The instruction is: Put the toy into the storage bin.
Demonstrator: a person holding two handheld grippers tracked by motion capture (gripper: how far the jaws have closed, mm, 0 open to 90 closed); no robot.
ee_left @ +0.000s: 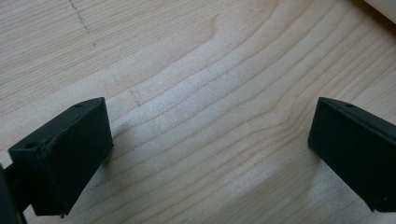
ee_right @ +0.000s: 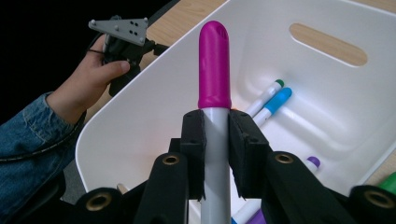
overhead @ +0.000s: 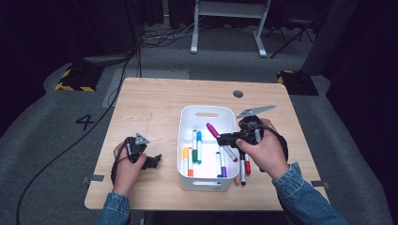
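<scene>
Now, step in hand: judged from the pictures, putting the magenta-capped marker (ee_right: pixel 214 70) into the white bin (overhead: pixel 184 140).
Right gripper (overhead: pixel 226 138): its pads are clamped on the marker's white barrel just below the cap, seen clearly in the right gripper view; the marker hangs tilted over the bin's right half, cap toward the far-left.
Left gripper (overhead: pixel 151 162): jaws stand wide apart with nothing between them, resting on the table (overhead: pixel 141 103) near its front-left corner, apart from the bin.
Bin contents: several markers already lie on the floor, among them a blue-capped marker (ee_right: pixel 275 103) and a green-capped one (ee_right: pixel 267 95) side by side.
Outside the bin: a red marker (overhead: pixel 247 165) and another beside it lie on the table just right of the bin's right wall, toward the front edge.
Doing it well: bring the marker lower and nearly level with the bin floor, lengthwise with the others, before loosening the grip; a drop from height could bounce it out.
Watch for: the rear end of the barrel catching the right wall as the hand lowers.
</scene>
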